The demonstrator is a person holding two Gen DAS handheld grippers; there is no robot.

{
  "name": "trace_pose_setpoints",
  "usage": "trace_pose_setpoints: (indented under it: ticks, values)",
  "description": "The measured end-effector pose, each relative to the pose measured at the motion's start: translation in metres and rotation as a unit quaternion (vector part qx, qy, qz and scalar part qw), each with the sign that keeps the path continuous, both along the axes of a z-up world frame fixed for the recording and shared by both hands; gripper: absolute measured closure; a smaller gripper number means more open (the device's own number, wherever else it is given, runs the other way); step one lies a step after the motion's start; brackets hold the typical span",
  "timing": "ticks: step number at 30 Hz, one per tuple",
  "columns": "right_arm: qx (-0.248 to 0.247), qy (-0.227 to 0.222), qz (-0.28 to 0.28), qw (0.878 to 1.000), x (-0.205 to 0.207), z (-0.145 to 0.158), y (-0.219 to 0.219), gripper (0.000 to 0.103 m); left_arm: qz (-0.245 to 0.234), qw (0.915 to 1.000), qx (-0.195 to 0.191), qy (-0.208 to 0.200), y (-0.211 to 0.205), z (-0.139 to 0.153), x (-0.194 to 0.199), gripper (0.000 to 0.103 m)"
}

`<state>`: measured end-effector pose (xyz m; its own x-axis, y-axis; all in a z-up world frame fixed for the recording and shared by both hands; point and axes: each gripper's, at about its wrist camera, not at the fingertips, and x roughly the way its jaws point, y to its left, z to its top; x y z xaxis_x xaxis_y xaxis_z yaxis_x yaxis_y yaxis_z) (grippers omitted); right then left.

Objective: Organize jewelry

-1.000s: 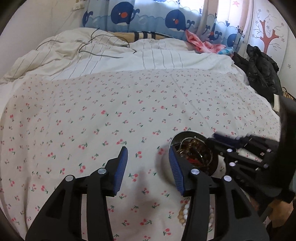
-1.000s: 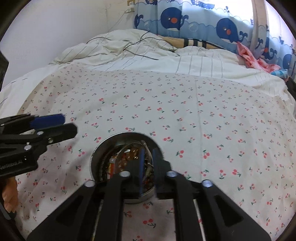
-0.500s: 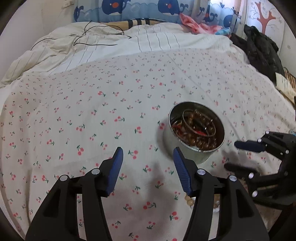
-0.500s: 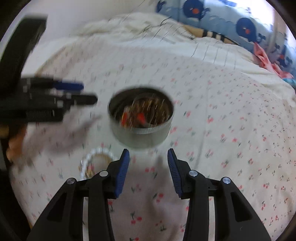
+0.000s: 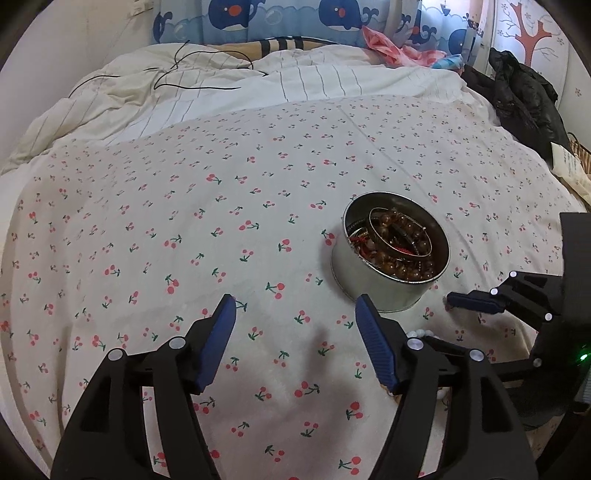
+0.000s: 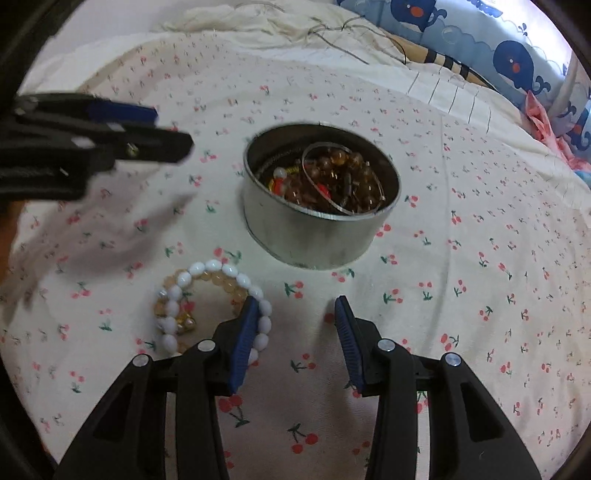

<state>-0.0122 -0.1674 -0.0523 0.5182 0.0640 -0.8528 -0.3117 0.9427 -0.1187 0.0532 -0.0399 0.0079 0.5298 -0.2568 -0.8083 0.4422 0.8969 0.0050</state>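
Note:
A round metal tin (image 5: 384, 291) (image 6: 306, 229) stands on the cherry-print bedsheet, holding brown bead bracelets (image 5: 402, 258) (image 6: 343, 173) and a thin metal bangle. A white bead bracelet (image 6: 207, 273) lies over a peach bead bracelet (image 6: 221, 280) on the sheet in front of the tin; a few of its beads show in the left wrist view (image 5: 417, 334). My left gripper (image 5: 295, 314) is open and empty, near the tin's left side. My right gripper (image 6: 295, 314) is open and empty, its left finger over the white bracelet's edge.
A rumpled striped duvet (image 5: 207, 88) with a black cable lies at the head of the bed. Whale-print pillows (image 5: 295, 18) are behind it. Dark clothes (image 5: 517, 92) are heaped at the bed's right edge. The left gripper (image 6: 92, 147) shows in the right wrist view.
My right gripper has opened and pulled back from inside the tin, to above the sheet by the white bracelet. My left gripper has drawn back from the tin, still open.

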Motion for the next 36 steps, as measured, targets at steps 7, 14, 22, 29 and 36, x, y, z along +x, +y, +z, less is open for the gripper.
trace_pose_setpoints:
  ticks: [7,14,22,29,36]
  values:
    - [-0.111,-0.016,-0.035,0.993,-0.008,0.001,-0.017,0.048,-0.027,0.9994,0.019,0.013,-0.009,-0.009,-0.007,0.036]
    - [-0.025,0.005,-0.049,0.998,-0.012,0.005,-0.045,0.048,-0.119,0.9913,0.052,0.023,-0.049,-0.032,-0.038,0.036]
    - [0.003,0.008,-0.021,1.000,-0.017,0.001,-0.033,0.049,-0.141,0.9877,0.050,0.043,-0.059,-0.051,-0.053,0.060]
    - [0.041,0.021,-0.033,0.998,-0.014,0.005,-0.045,0.095,-0.155,0.9844,0.011,0.083,-0.050,-0.048,-0.053,0.096]
    - [0.049,-0.009,-0.035,0.998,-0.015,0.020,-0.045,0.095,-0.135,0.9885,-0.020,0.066,-0.032,-0.031,-0.045,0.096]
